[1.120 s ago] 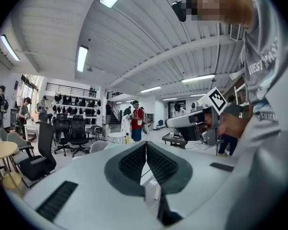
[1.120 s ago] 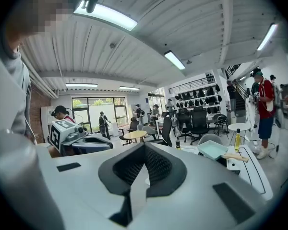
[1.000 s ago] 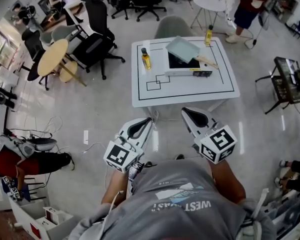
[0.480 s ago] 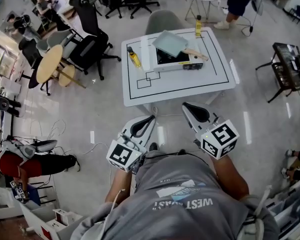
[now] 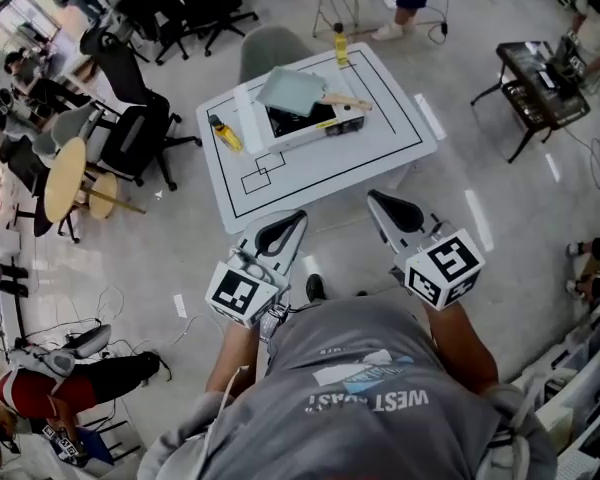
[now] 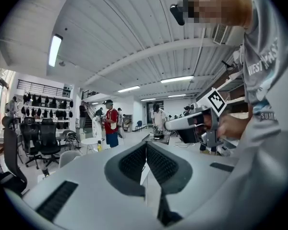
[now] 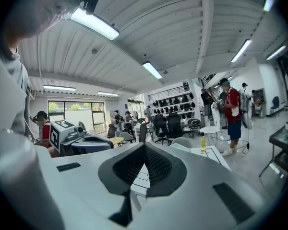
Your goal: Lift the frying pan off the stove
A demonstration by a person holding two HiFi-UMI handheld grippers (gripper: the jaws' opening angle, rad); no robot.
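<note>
The left gripper [image 5: 298, 217] has its jaws pressed together with nothing between them, and the right gripper [image 5: 375, 199] is the same. The person holds the two side by side in front of the chest, over the floor, just short of the front edge of the white desk [image 5: 380, 133]. Farther back on the desk, the square grey frying pan [image 5: 292, 90] sits on the stove [image 5: 316, 130], well apart from both grippers. A yellow bottle [image 5: 225, 134] is on the desk left of the stove.

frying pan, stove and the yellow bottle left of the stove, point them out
frying pan [image 5: 291, 90], head view, middle of its grey square body
stove [image 5: 318, 128], head view, its white front side
yellow bottle [image 5: 226, 135], head view, its yellow body
</note>
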